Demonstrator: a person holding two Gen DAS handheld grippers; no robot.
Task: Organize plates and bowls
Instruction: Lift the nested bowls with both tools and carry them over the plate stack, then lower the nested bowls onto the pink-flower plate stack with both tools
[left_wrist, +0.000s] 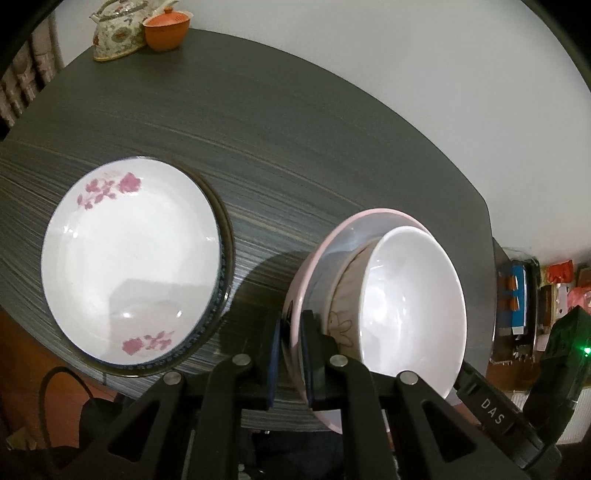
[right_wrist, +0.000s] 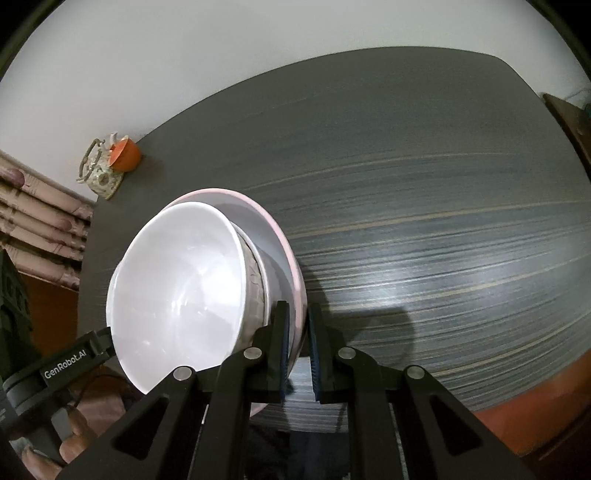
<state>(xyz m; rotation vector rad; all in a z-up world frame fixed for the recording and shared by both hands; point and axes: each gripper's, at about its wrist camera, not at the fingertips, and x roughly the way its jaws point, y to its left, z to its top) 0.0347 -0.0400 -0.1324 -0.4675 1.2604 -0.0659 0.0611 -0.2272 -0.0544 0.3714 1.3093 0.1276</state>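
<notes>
Dark wood-grain table against a pale wall, with a flowered teapot and an orange cup touching at the far corner.

Near the front edge: pink-rimmed plate carrying 2 nested bowls, a patterned bowl below and a white bowl inside it. Both pairs of tongs closed narrow on the plate's rim from opposite sides: left gripper at one edge, right gripper at the other. Cannot tell whether the stack is already off the table or only gripped.

Probably the carrying step: stack held 2-handed, ready to move. Likely destination, judging by the task, the floral plate just beside it to the left, resting on a dark-rimmed dish.

Next move calls for a level, matched lift by both hands; any tilt and the loose bowls may slide or chatter. Then a sideways shift and a gentle, centred lowering.

Nothing in the path between the 2 stacks. Teapot and cup well apart, no obstacle. A hand visible at the left gripper's handle.
</notes>
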